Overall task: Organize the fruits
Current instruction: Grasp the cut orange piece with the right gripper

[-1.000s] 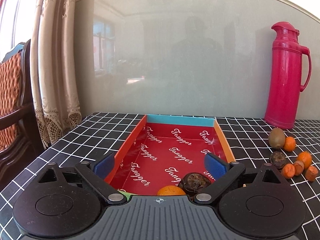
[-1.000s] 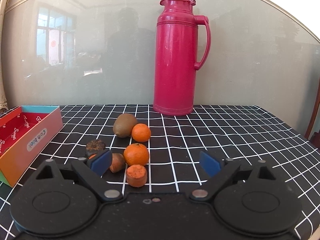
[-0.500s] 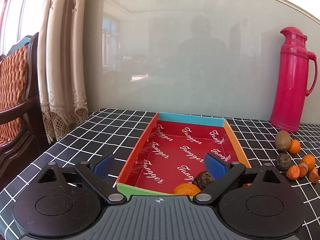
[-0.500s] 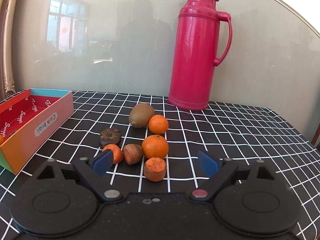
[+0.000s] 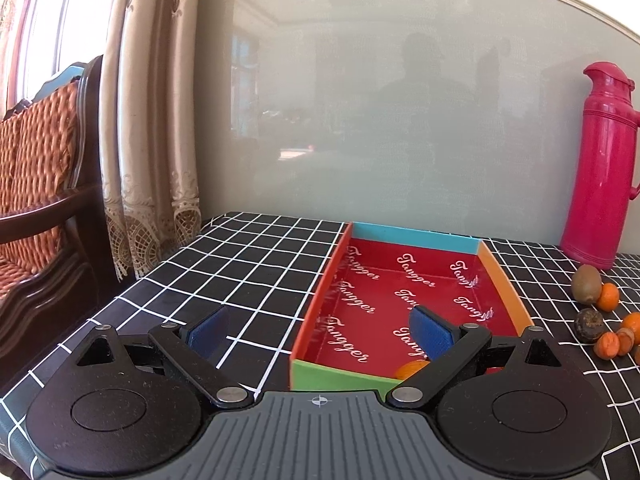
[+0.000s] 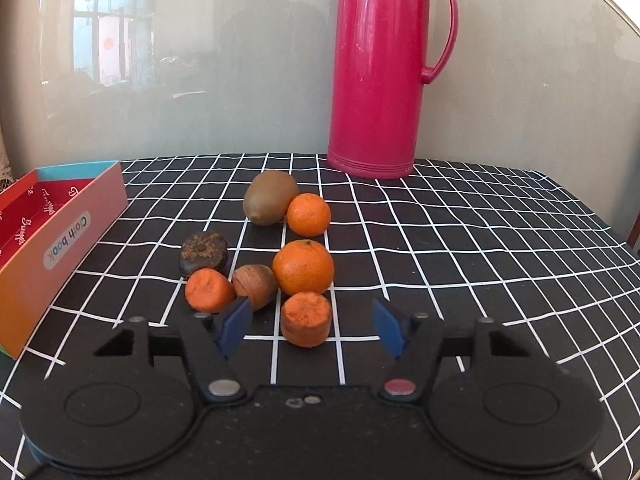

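Left wrist view
Left gripper: jaws spread wide with nothing between the pads — released, hanging over the near end of the box.
Box: red-lined tray with an orange side wall and a blue far wall, lying on the checked tablecloth; one orange fruit shows in its near right corner, half hidden behind the right finger.
Loose fruit: a small group lies on the cloth to the right of the box, near the pink flask.

Right wrist view
Right gripper: jaws have just been closing and stand partly apart; the flat orange piece sits in the gap between the pads, but neither pad touches it — not yet grasped.
Pile: just beyond that piece lie a large mandarin, a brown nut-like fruit, another orange piece, a dark dried fruit, a kiwi and a small mandarin touching the kiwi.
Step in hand: judged as the pick of the next fruit, with most of the pile still outside the box.
Next move: likely to ease forward so the pads flank the orange piece squarely, close on it without nudging the large mandarin behind, then lift and carry it left to the box.
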A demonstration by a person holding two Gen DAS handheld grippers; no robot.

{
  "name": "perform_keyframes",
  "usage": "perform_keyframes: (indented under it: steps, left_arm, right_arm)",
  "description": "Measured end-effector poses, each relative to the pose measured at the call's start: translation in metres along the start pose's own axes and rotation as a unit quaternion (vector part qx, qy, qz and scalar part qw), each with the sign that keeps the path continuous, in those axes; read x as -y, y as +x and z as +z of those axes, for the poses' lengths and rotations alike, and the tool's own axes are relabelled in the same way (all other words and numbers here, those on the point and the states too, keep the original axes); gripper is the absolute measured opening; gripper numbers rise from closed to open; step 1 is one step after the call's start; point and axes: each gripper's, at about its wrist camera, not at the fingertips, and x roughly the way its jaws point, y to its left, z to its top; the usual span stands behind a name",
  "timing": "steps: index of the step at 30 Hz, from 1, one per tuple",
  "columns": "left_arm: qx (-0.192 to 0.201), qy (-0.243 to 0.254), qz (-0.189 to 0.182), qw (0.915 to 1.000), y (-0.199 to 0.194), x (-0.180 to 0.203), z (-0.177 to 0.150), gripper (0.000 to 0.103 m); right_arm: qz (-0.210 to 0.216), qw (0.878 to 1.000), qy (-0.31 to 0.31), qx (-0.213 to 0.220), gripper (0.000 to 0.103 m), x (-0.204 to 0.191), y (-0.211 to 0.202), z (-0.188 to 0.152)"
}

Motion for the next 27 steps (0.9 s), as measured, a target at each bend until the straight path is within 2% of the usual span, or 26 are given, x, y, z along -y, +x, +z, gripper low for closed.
perform_keyframes:
  steps: [4,6,8,12,15,16,27]
  left_arm:
    - [0.0,-0.001,0.0,1.0,-0.001,-0.002,0.0,0.096]
    - [-0.001,0.001,0.001,1.0,-0.001,-0.003,0.0,0.096]
    - [-0.001,-0.001,0.003,1.0,-0.001,-0.005,-0.001,0.096]
    - [-0.004,-0.005,0.011,0.9999,-0.001,-0.013,-0.002,0.096]
    - [-0.006,-0.01,0.014,0.9998,-0.001,-0.018,-0.002,0.096]
    - [-0.006,-0.01,0.015,0.9998,-0.001,-0.02,-0.003,0.096]
    - [-0.005,-0.011,0.018,0.9998,-0.004,-0.023,-0.004,0.096]
  right_arm:
    - [-0.002,1.0,-0.007,-0.007,0.055,-0.001,0.004,-0.001]
    - [-0.004,1.0,-0.007,-0.011,0.054,0.0,0.007,-0.001]
    - [-0.004,1.0,-0.008,-0.016,0.044,0.0,0.011,0.0]
    - [-0.002,1.0,-0.009,-0.028,0.041,-0.003,0.017,0.0]
    - [-0.002,0.999,-0.012,-0.034,0.036,-0.005,0.021,0.0]
    - [-0.002,0.999,-0.012,-0.037,0.03,-0.005,0.023,0.001]
    - [0.0,1.0,-0.008,-0.026,0.029,-0.003,0.016,0.001]
